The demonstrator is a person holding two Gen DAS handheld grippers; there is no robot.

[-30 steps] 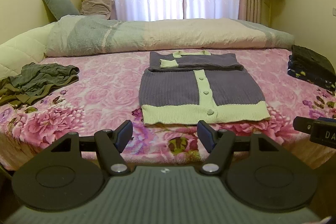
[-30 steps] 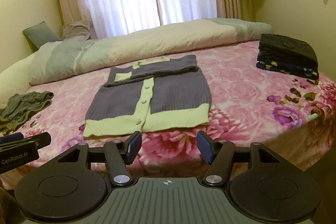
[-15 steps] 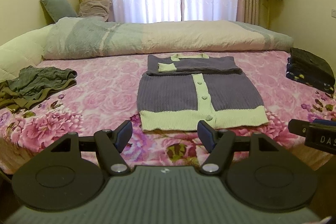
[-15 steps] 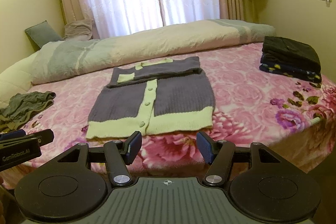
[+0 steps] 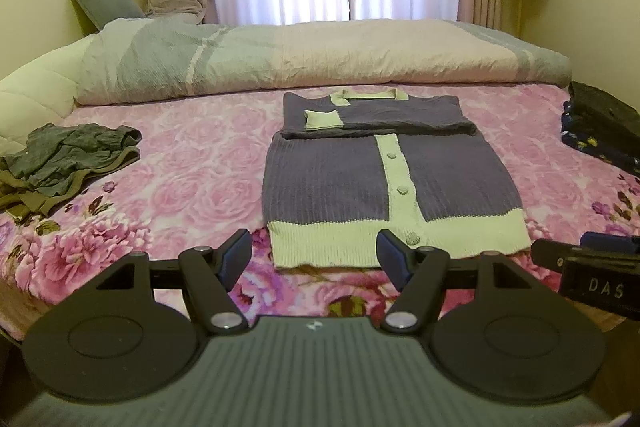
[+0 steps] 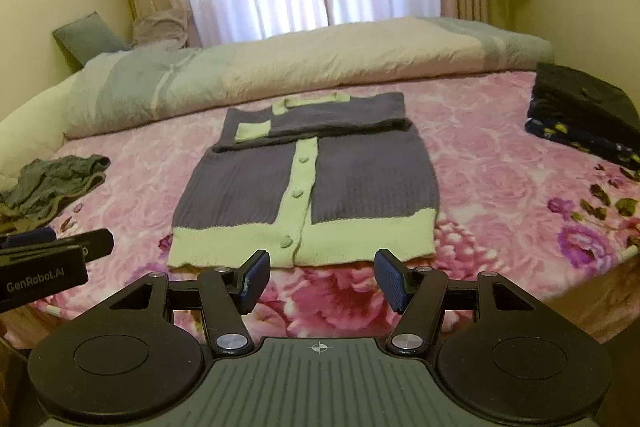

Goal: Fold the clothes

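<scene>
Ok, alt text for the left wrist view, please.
A purple cardigan with pale green trim lies on a pink floral bed, sleeves folded across its chest. The open left gripper hovers before its hem.

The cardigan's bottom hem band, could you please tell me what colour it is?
Pale green hem band below the purple ribbed body; clearest in the right wrist view.
</scene>
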